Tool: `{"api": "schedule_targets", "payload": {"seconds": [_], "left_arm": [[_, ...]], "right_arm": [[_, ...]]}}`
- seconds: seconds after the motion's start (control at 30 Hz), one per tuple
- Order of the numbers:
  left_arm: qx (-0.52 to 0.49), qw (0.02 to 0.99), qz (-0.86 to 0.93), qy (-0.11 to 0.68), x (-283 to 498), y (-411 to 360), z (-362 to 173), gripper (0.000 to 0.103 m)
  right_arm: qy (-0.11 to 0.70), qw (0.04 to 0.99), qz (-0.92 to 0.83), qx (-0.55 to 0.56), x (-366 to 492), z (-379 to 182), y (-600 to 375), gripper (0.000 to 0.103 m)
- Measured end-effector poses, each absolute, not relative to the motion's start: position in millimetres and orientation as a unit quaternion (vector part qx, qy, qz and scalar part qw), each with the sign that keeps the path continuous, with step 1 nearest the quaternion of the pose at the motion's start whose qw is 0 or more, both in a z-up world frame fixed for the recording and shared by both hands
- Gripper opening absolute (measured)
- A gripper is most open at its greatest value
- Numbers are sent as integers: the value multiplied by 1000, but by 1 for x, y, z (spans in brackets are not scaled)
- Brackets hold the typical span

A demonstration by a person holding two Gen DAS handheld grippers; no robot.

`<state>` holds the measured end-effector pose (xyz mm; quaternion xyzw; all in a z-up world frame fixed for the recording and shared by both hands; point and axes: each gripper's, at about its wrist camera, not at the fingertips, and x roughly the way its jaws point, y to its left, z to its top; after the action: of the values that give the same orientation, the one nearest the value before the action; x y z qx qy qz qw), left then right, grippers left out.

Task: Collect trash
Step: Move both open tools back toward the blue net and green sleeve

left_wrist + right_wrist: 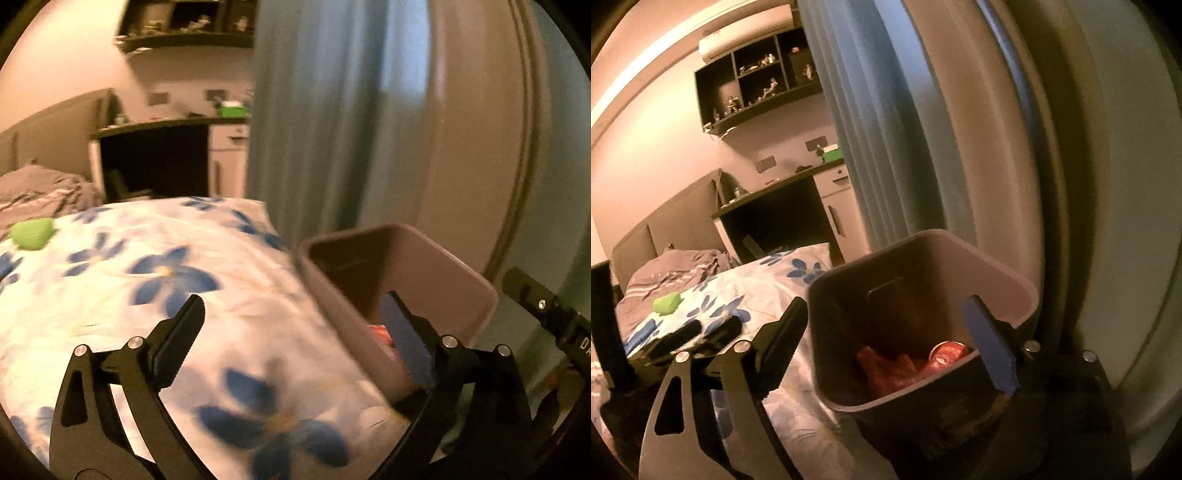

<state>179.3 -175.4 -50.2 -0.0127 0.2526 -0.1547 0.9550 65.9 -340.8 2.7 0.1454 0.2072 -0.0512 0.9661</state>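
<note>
Dim warm light (motion blur, fisheye)

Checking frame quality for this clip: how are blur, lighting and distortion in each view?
Left wrist view: motion blur smears the floral bedspread and trash bin; warm, dim light. Right wrist view: sharper, with the red trash in the bin readable, but the right side falls into deep shadow. Both show strong fisheye bending and black corners.
</note>
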Motion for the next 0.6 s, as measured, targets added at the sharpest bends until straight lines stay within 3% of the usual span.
{"api": "schedule_targets", "payload": {"seconds": [0.6], "left_arm": [[-67,968,41,237,155,-12,-35,97]], "right_arm": [[211,971,18,109,78,13,-251,86]]}}
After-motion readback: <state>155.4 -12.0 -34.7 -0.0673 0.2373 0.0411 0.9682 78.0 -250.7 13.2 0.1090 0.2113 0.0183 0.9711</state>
